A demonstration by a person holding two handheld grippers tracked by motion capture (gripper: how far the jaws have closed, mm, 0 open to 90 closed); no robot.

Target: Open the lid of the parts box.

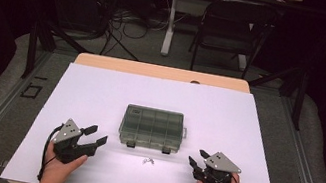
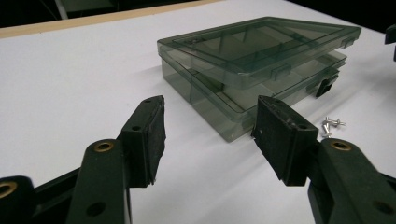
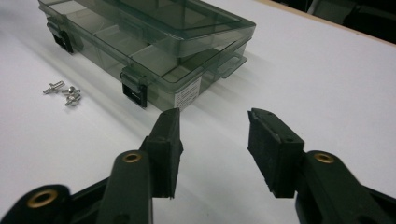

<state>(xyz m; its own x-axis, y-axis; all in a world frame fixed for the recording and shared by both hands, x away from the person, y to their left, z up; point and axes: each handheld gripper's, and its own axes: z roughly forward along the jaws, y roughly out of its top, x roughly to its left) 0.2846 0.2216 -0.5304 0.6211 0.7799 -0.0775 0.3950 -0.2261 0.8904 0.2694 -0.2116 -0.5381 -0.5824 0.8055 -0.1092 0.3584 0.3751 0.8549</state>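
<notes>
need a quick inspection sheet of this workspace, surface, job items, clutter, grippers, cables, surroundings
surface: white sheet over a wooden table, bare apart from the job's things
job's things: smoky clear compartment box at the middle, lid resting slightly raised, both black latches undone; small metal screws lie loose in front of it
clutter: nothing seen
grippers: left gripper open, empty, left of the box; right gripper open, empty, right of it; both apart from the box
cables: one black cable trails from the left gripper; a tangle lies on the floor beyond the table
surroundings: dark room, black chair and a second table's leg behind
</notes>
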